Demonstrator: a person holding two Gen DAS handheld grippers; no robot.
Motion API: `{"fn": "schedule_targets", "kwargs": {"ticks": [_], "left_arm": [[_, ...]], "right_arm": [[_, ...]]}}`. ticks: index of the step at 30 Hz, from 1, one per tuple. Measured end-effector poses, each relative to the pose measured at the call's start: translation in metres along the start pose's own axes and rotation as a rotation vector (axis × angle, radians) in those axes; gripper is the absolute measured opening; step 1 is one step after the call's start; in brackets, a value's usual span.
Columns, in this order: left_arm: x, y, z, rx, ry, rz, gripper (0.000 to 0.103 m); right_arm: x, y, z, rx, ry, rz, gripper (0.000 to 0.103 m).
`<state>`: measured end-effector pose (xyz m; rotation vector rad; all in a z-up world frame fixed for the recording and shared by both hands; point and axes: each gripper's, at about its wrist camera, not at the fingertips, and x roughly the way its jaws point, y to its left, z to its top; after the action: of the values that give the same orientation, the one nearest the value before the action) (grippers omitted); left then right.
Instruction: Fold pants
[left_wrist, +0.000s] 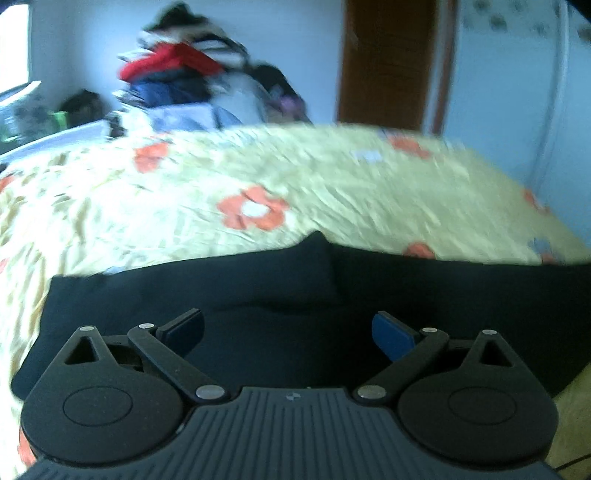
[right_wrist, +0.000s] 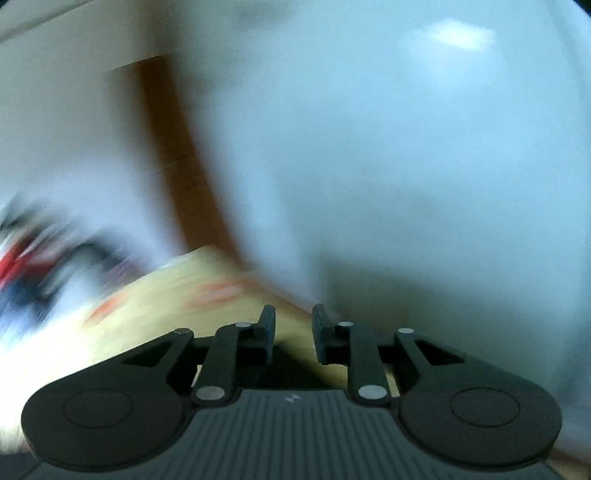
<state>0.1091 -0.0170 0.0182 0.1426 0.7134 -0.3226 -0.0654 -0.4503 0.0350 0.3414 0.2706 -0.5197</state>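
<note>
The left wrist view looks low and close across the bed (left_wrist: 295, 177); the blurred right one tilts toward the wall (right_wrist: 406, 166), both sharing the door frame (left_wrist: 388, 62).

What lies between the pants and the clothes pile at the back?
Only floral bedsheet, seen in the left wrist view, separates the pants from the clothes pile.

Matt black cloth pants (left_wrist: 266, 295), crinkled floral cotton-like bedsheet (left_wrist: 332, 192), matt black plastic left gripper (left_wrist: 288, 334) with shiny metal rivets, brown wooden door (left_wrist: 388, 62)
</note>
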Motion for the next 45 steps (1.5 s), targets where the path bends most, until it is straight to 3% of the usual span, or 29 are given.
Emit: {"fn": "schedule_targets", "kwargs": {"ticks": [2,4,7,9,11,13,16,17,19,21,24,26,27,29,32,34,35,37,40,42,45], "left_arm": [[0.015,-0.013,0.010,0.085,0.030,-0.016,0.097],[0.028,-0.025,0.015,0.171,0.043,0.001,0.096],[0.053,-0.036,0.017,0.251,0.091,0.018,0.088],[0.076,-0.037,0.019,0.268,0.126,0.050,0.084],[0.094,-0.032,0.026,0.226,0.085,0.078,0.087],[0.112,-0.027,0.036,0.191,0.070,0.153,0.088],[0.116,-0.019,0.045,0.143,0.046,0.190,0.086],[0.107,-0.017,0.044,0.136,0.032,0.180,0.085],[0.082,-0.018,0.035,0.165,-0.013,0.171,0.088],[0.070,-0.026,0.028,0.216,-0.032,0.152,0.091],[0.077,-0.040,0.027,0.223,-0.010,0.095,0.092],[0.096,-0.053,0.029,0.232,0.018,0.103,0.090],[0.105,-0.058,0.028,0.238,0.025,0.142,0.089],[0.098,-0.065,0.026,0.228,0.008,0.178,0.086],[0.064,-0.069,0.014,0.219,-0.028,0.084,0.091],[0.051,-0.075,0.004,0.220,-0.018,0.044,0.092],[0.047,-0.079,-0.002,0.227,-0.013,0.021,0.092],[0.047,-0.090,-0.011,0.250,0.004,0.000,0.093],[0.064,-0.106,-0.015,0.268,0.010,0.029,0.092],[0.075,-0.111,-0.009,0.255,-0.019,0.046,0.096],[0.070,-0.111,-0.002,0.246,-0.012,0.085,0.091]], "right_arm": [[0.027,0.066,-0.001,-0.250,0.239,0.282,0.028],[0.046,0.124,-0.019,-0.429,0.394,0.512,0.028],[0.070,0.191,-0.056,-0.692,0.574,0.679,0.028],[0.078,0.206,-0.062,-0.728,0.582,0.730,0.028],[0.094,0.218,-0.054,-0.714,0.567,0.691,0.028],[0.108,0.230,-0.055,-0.716,0.525,0.659,0.028],[0.135,0.230,-0.049,-0.588,0.524,0.608,0.031],[0.135,0.231,-0.051,-0.606,0.487,0.570,0.032],[0.104,0.217,-0.044,-0.644,0.443,0.591,0.032],[0.083,0.206,-0.047,-0.695,0.473,0.644,0.032],[0.084,0.190,-0.061,-0.733,0.550,0.609,0.034],[0.102,0.181,-0.061,-0.621,0.539,0.623,0.035],[0.112,0.176,-0.057,-0.540,0.527,0.632,0.035],[0.121,0.173,-0.050,-0.481,0.492,0.545,0.035],[0.096,0.155,-0.041,-0.528,0.463,0.522,0.035],[0.079,0.135,-0.040,-0.615,0.473,0.460,0.036],[0.073,0.119,-0.041,-0.647,0.490,0.416,0.038],[0.079,0.085,-0.037,-0.635,0.527,0.363,0.056],[0.111,0.058,-0.022,-0.531,0.485,0.276,0.066],[0.132,0.055,-0.019,-0.476,0.463,0.295,0.078],[0.135,0.060,-0.011,-0.474,0.422,0.206,0.078]]}}
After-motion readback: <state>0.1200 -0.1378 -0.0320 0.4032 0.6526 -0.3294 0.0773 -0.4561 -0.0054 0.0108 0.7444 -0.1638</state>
